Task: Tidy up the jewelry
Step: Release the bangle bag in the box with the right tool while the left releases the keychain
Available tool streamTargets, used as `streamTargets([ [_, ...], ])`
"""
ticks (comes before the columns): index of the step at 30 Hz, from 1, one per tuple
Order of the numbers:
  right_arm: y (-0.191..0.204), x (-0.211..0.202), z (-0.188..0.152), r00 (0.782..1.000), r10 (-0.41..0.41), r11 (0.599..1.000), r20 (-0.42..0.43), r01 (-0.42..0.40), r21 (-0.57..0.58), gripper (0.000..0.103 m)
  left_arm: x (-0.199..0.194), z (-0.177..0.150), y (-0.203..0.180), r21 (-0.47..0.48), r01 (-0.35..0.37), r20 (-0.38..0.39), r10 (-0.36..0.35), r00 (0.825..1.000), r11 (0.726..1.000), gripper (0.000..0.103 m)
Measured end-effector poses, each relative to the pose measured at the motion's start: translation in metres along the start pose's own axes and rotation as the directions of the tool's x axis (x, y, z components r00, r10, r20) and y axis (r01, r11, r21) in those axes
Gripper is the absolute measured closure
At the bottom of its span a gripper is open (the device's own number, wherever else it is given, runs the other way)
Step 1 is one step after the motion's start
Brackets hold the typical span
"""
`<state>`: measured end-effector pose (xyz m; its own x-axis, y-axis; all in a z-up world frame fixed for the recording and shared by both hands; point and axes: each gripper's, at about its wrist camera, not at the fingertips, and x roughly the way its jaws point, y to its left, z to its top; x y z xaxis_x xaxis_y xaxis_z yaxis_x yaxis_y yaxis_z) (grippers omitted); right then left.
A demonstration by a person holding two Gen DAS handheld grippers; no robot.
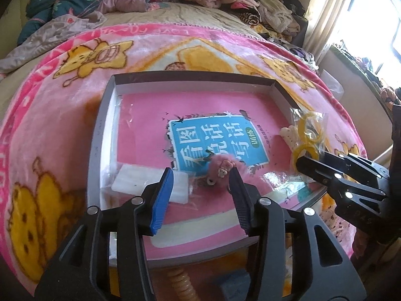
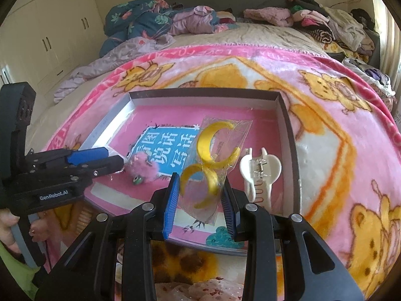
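A shallow grey box lid (image 1: 100, 135) lies on a pink blanket with a pink book (image 1: 215, 145) inside. A pink fluffy hair ornament (image 1: 221, 169) lies on the book between the tips of my open left gripper (image 1: 201, 175); it also shows in the right wrist view (image 2: 142, 168), touching the left gripper's tips. My right gripper (image 2: 201, 190) is open around a clear bag of yellow crescent earrings (image 2: 213, 160), seen in the left wrist view too (image 1: 307, 135). A white hair claw clip (image 2: 259, 175) lies just right of it.
A white flat packet (image 1: 147, 183) lies in the box at the left. The box wall (image 2: 288, 135) stands close on the right. The pink blanket (image 2: 338, 150) surrounds the box. Piled clothes (image 2: 325, 25) line the far side of the bed. A window is right.
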<state>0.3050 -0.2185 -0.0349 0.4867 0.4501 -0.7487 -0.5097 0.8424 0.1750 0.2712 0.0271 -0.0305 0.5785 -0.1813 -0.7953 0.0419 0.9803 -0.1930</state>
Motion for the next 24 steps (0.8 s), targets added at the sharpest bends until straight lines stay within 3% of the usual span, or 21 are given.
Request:
streamTargets([
  [6,0.004,0.010,-0.004,1.000,-0.009,1.000,-0.026,0.009,-0.012,0.070,-0.007,-0.004,0.010,-0.018,-0.022,0.007,0.022,1.000,1.000,0.056],
  [11,0.005,0.015,-0.008,0.999,-0.007,1.000,-0.037,0.007,-0.001,0.070,-0.014,-0.009,0.013,-0.026,-0.027,0.010,0.027,1.000,0.999,0.056],
  [24,0.008,-0.013,-0.014,1.000,-0.006,1.000,0.014,0.006,0.012,0.047,-0.033,-0.016,0.016,-0.056,-0.036,0.033,0.038,0.999,0.998,0.047],
])
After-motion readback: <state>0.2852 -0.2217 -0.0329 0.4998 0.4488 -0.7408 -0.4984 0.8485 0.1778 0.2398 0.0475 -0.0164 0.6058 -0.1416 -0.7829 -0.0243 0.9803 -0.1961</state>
